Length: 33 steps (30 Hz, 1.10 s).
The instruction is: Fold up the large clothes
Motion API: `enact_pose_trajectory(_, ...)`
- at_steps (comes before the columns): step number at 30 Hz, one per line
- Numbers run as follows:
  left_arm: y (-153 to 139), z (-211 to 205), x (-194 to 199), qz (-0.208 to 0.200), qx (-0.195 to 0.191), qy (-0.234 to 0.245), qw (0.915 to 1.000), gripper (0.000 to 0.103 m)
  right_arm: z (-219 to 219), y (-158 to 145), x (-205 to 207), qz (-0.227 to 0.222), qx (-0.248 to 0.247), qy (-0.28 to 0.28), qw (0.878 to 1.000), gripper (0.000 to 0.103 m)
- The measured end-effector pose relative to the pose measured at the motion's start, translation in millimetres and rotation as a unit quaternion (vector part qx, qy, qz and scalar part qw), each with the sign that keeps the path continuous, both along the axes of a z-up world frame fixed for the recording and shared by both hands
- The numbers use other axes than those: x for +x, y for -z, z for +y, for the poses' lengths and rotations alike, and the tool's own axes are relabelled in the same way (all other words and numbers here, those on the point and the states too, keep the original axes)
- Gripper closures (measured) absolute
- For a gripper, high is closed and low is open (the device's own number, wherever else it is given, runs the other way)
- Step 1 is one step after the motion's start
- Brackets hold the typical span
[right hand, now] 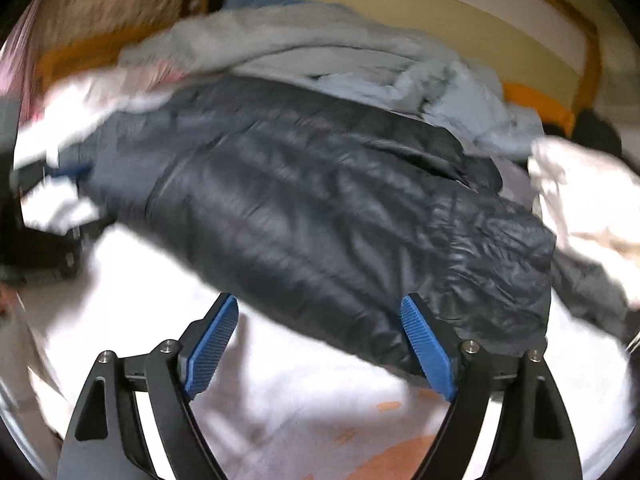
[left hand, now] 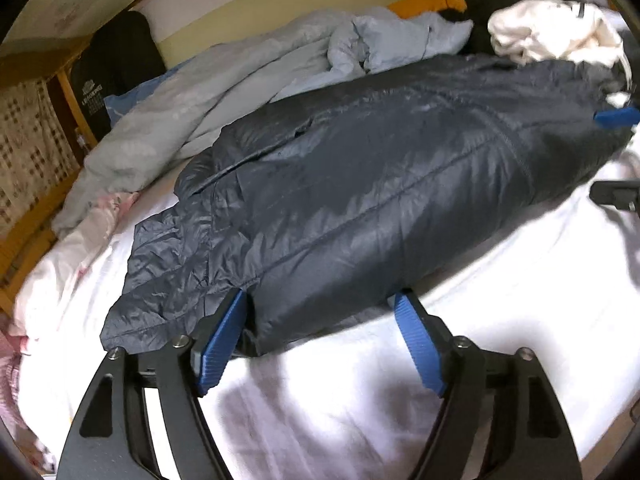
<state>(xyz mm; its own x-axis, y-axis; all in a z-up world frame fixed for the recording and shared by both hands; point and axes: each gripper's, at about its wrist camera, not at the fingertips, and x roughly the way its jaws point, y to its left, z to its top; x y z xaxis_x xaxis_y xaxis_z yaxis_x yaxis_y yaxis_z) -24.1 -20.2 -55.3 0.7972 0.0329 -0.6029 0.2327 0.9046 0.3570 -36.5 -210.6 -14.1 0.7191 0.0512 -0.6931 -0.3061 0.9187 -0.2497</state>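
Note:
A dark navy padded jacket [left hand: 352, 184] lies lengthwise across the white bed sheet [left hand: 360, 392], folded into a long narrow shape. My left gripper [left hand: 320, 300] is open, its blue pads astride the jacket's near edge at one end. My right gripper [right hand: 320, 302] is open at the near edge of the jacket [right hand: 320, 208] toward its other end; its right pad lies against the fabric. The right wrist view is blurred. The right gripper also shows in the left wrist view [left hand: 616, 117] at the jacket's far end.
A crumpled light grey-blue duvet [left hand: 208, 92] lies behind the jacket by the wall. A white garment [left hand: 552, 36] is heaped at one end, and pink floral bedding [left hand: 80, 232] at the other. A wooden bed frame [left hand: 36, 204] borders the bed.

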Motion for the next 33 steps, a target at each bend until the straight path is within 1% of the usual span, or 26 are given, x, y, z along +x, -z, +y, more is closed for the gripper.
enact_pose_trajectory(1,0.8,-3.0,-0.8,-0.008,0.012,-0.001,0.9999,0.025,10.9,7.6,-1.5,-0.004,-0.055,0.001,0.998,0.016)
enact_pose_trajectory(2,0.8,-4.6,-0.9,-0.015,0.023,-0.001,0.9996,0.022,16.6,13.2,-0.7,-0.008,-0.093,0.018,0.995,0.016)
enact_pose_trajectory(3,0.5,-4.1,1.3,-0.018,0.027,-0.006,0.9995,0.017,18.7,17.0,0.3,-0.015,-0.111,0.036,0.993,0.016)
enact_pose_trajectory(4,-0.7,-0.1,5.0,-0.02,0.022,-0.021,0.9993,0.017,18.0,17.6,1.9,-0.016,-0.11,0.046,0.993,0.016)
enact_pose_trajectory(6,-4.2,15.3,17.9,-0.02,0.005,-0.069,0.9974,0.017,12.5,15.7,8.4,-0.014,-0.106,0.069,0.992,0.016)
enact_pose_trajectory(8,-9.6,38.4,31.2,-0.021,-0.026,-0.123,0.9919,0.017,-0.8,13.0,16.7,-0.023,-0.113,0.112,0.987,0.016)
enact_pose_trajectory(10,-12.4,63.0,40.1,-0.021,-0.055,-0.161,0.9851,0.017,-20.6,11.2,26.0,-0.019,-0.093,0.142,0.985,0.015)
enact_pose_trajectory(12,-12.2,80.4,45.7,-0.022,-0.068,-0.187,0.9797,0.019,-41.5,9.3,35.3,-0.007,-0.058,0.169,0.984,0.016)
enact_pose_trajectory(13,-10.7,86.2,47.5,-0.022,-0.071,-0.193,0.9783,0.023,-48.4,8.5,38.0,-0.003,-0.049,0.176,0.983,0.022)
enact_pose_trajectory(14,-8.4,89.7,49.0,-0.015,-0.075,-0.193,0.9783,0.033,-54.1,7.7,39.6,0.0,-0.045,0.18,0.983,0.026)
enact_pose_trajectory(15,-6.0,89.3,51.3,-0.007,-0.077,-0.186,0.9795,0.046,-58.3,7.3,41.4,0.0,-0.044,0.185,0.982,0.028)
enact_pose_trajectory(16,-4.7,86.5,52.2,-0.003,-0.073,-0.177,0.9816,0.052,-60.5,7.2,42.4,-0.001,-0.043,0.189,0.981,0.032)
enact_pose_trajectory(17,-4.6,82.0,50.7,-0.006,-0.061,-0.168,0.9838,0.066,-61.8,7.6,43.6,-0.006,-0.044,0.196,0.98,0.042)
enact_pose_trajectory(18,-5.2,75.5,46.8,-0.014,-0.05,-0.163,0.9852,0.08,-61.9,8.2,45.2,-0.01,-0.048,0.203,0.978,0.047)
enact_pose_trajectory(19,-8.5,71.1,43.1,-0.025,-0.047,-0.16,0.9857,0.084,-61.9,8.2,46.5,-0.015,-0.053,0.207,0.977,0.058)
enact_pose_trajectory(20,-14.8,68.7,37.3,-0.038,-0.056,-0.159,0.9849,0.09,-61.8,7.1,46.4,-0.018,-0.052,0.207,0.977,0.071)
enact_pose_trajectory(21,-23.1,69.9,31.7,-0.053,-0.066,-0.161,0.9834,0.092,-61.9,5.4,46.8,-0.022,-0.048,0.205,0.977,0.076)
enact_pose_trajectory(22,-33.7,71.9,22.6,-0.072,-0.077,-0.162,0.9811,0.092,-60.1,0.1,43.2,-0.032,-0.046,0.204,0.977,0.084)
enact_pose_trajectory(23,-45.2,74.5,12.2,-0.089,-0.088,-0.161,0.9791,0.093,-58.5,-7.8,37.8,-0.044,-0.041,0.202,0.978,0.088)
enact_pose_trajectory(26,-78.0,78.9,-16.8,-0.127,-0.106,-0.153,0.9744,0.092,-55.7,-33.0,17.2,-0.073,-0.024,0.195,0.978,0.089)
enact_pose_trajectory(28,-94.2,82.6,-31.9,-0.145,-0.118,-0.15,0.9709,0.092,-55.2,-49.5,2.3,-0.092,-0.006,0.19,0.977,0.089)
enact_pose_trajectory(30,-107.2,84.2,-34.4,-0.148,-0.121,-0.157,0.969,0.091,-54.0,-70.1,-11.9,-0.107,0.012,0.184,0.977,0.089)
enact_pose_trajectory(33,-120.3,88.7,-8.9,-0.12,-0.12,-0.168,0.9711,0.089,-50.2,-99.3,-17.9,-0.127,0.025,0.167,0.978,0.088)
